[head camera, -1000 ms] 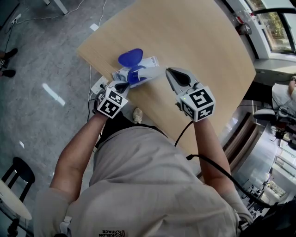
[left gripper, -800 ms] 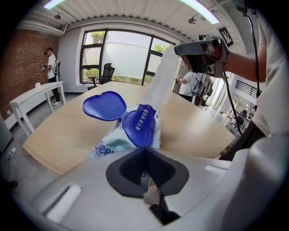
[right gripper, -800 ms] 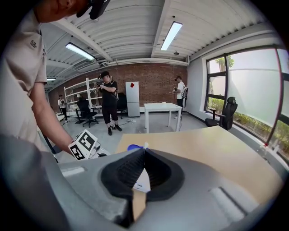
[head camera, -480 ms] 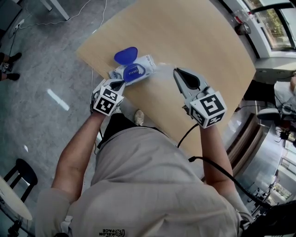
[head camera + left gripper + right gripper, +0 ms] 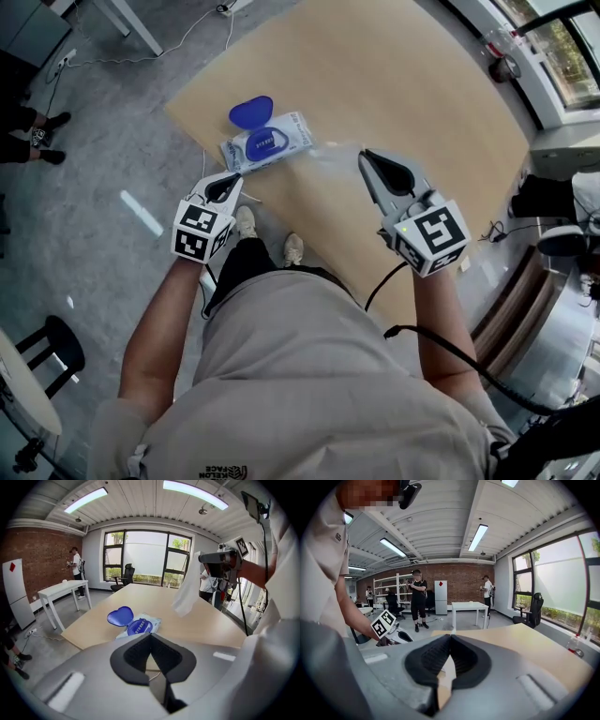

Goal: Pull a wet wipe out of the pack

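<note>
Withdrawn since a second ago: left gripper (image 5: 228, 184), then at the pack's near edge, now back beyond the table's near edge and apart from the pack. Jaws closed tip to tip, nothing between them.

Right gripper (image 5: 365, 156): carried rightward from the pack over the same interval. Jaws pressed together on the top edge of a thin, white, translucent wet wipe (image 5: 187, 591). The wipe hangs limp from the tips above the tabletop, fully clear of the pack, which it still touched a second ago.

White-and-blue soft plastic wet-wipe pack (image 5: 298, 131): lies flat near the left corner of the pale wooden table (image 5: 422, 84), touched by neither tool. Its rounded blue flip lid (image 5: 251, 111) stands open on the far side, with the blue oval dispensing panel (image 5: 265, 142) exposed.

Both tools are held by a person in a beige short-sleeved shirt (image 5: 300, 375) at the table's near edge.

Surroundings: grey floor (image 5: 112, 141); white side table (image 5: 65, 588) beside a brick wall (image 5: 37, 559); large windows (image 5: 140, 557) behind.
</note>
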{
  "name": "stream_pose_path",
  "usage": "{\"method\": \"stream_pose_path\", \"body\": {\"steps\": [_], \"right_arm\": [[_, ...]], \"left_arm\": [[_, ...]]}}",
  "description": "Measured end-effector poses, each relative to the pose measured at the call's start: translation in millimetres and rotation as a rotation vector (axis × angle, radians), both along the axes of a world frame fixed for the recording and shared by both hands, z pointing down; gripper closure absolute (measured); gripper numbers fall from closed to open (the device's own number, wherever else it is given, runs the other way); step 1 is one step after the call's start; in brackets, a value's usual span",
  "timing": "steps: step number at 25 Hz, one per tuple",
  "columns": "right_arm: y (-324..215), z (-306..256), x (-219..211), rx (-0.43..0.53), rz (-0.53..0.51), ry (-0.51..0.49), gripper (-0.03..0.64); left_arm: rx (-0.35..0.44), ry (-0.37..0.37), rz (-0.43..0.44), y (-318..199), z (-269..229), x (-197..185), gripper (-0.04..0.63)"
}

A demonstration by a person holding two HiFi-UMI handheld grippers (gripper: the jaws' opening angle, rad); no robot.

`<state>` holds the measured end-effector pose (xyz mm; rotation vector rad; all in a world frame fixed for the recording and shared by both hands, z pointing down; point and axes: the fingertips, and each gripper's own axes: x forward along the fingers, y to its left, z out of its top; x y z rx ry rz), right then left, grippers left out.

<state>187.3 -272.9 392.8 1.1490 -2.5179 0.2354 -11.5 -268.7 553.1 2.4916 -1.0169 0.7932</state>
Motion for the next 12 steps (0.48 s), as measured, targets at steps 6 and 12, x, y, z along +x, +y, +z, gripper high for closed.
{"method": "stream_pose_path", "body": {"steps": [6, 12], "right_arm": [[37, -5, 15, 0.012, -0.024, -0.025, 0.614], [74, -18, 18, 0.044, 0.004, -0.035, 0.614]], "left_arm": [[0.06, 0.068, -0.021, 50, -66, 12, 0.589], [0.118, 0.117, 0.075, 92, -123, 27, 0.589]]}}
